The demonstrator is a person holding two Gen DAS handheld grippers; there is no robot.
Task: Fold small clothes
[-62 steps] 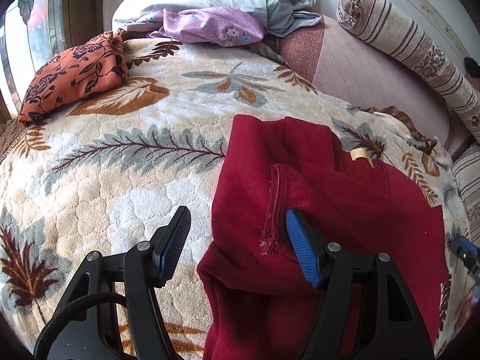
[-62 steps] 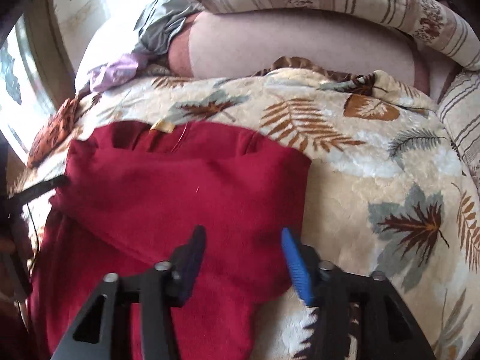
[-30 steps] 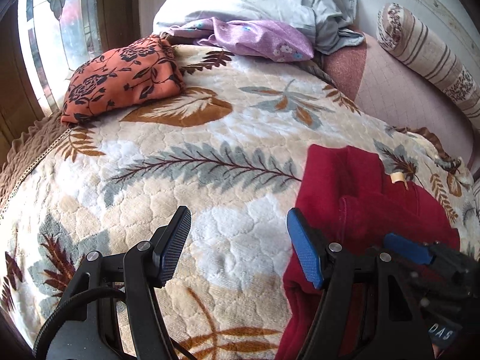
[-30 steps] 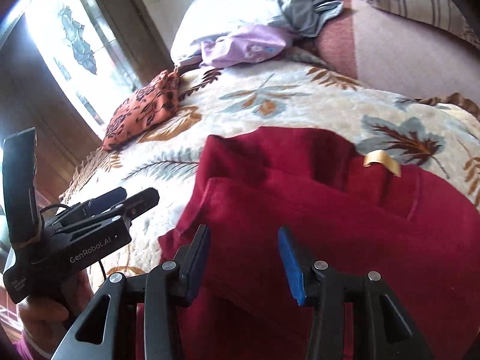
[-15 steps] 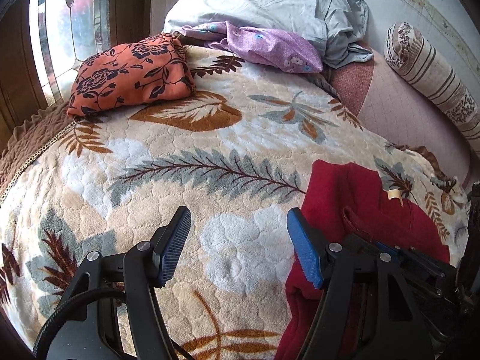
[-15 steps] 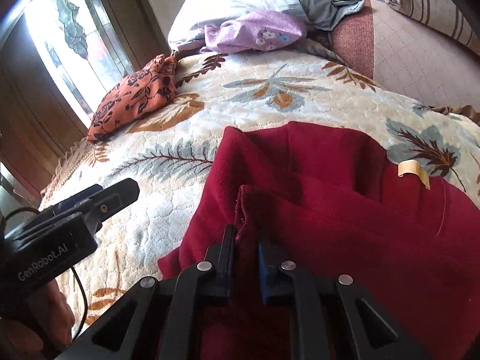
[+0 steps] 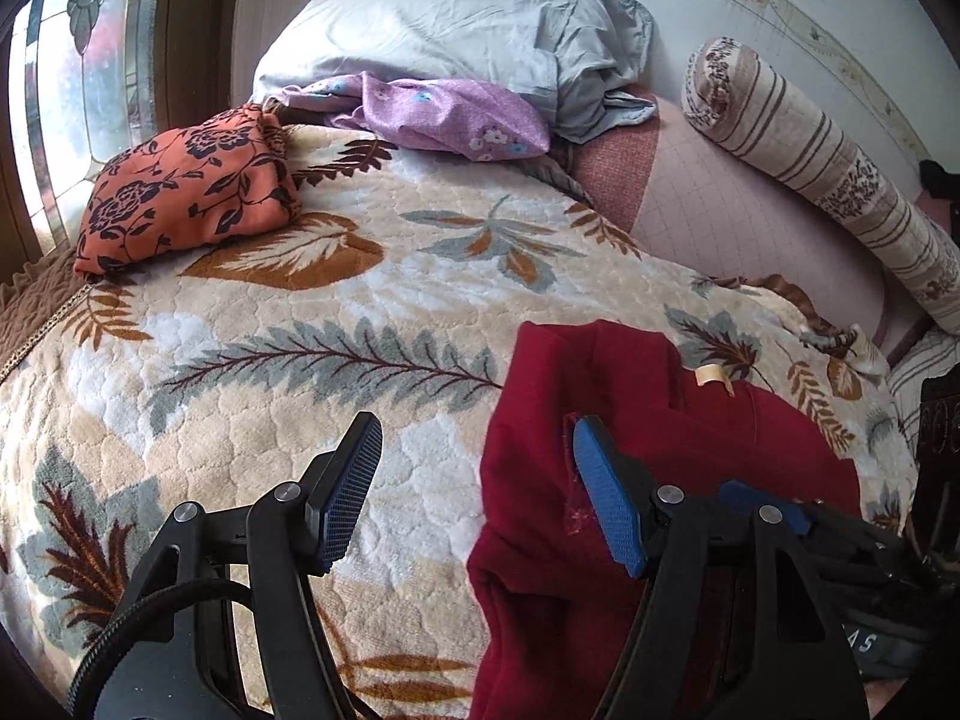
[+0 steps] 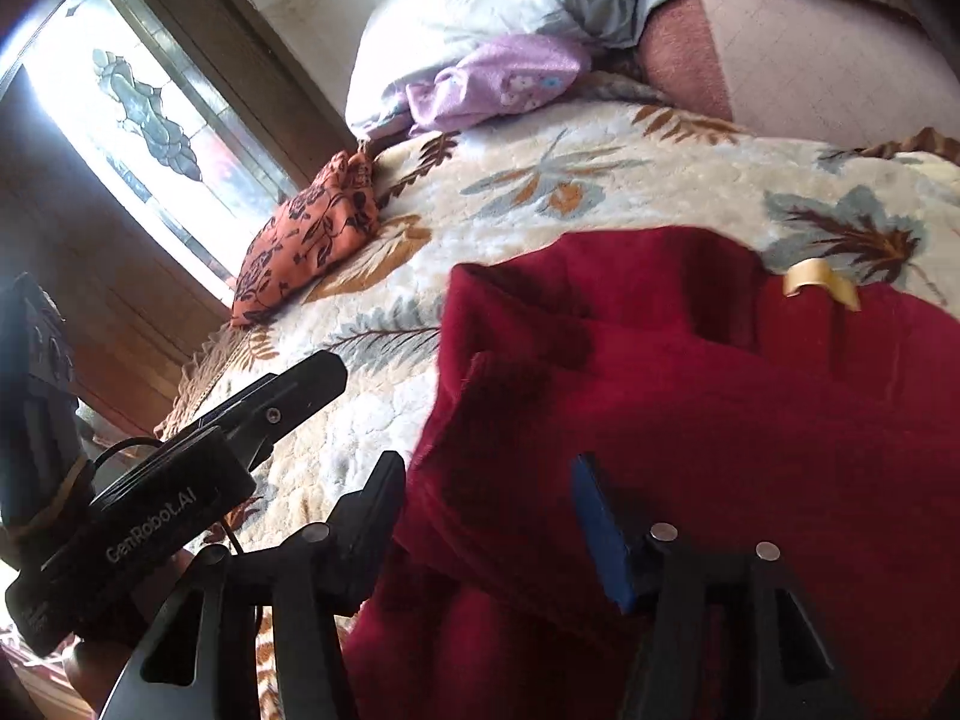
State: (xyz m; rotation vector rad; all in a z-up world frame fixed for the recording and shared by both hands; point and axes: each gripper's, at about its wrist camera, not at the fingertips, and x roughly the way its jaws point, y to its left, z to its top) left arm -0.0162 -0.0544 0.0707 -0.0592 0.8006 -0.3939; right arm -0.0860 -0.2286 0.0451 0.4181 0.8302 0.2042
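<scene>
A: How do the two grippers stand?

B: The left gripper (image 7: 474,492) hangs with its jaws spread wide and nothing between them, over the blanket (image 7: 360,276) just beside the left edge of the red garment (image 7: 660,432). The right gripper (image 8: 486,516) is spread wide too; its jaws straddle a raised fold of the red cloth near the garment's near-left corner, but they do not pinch it.

A: And where does the garment lie?

B: It lies on the near right part of the bed, partly folded, one layer lapped over another, with a tan label (image 8: 819,285) showing at the far edge. An orange flowered bundle (image 7: 186,192) sits well apart near the far left corner, by the window.

A: What does the step call for?

B: Likely a clean grip on the top layer only. The right jaws should come down square on the folded edge, not bite the blanket under it. The left gripper would best pinch the matching edge, so both lift level and the crease lands straight. The plush cloth looks thick and may slip or bunch.
</scene>
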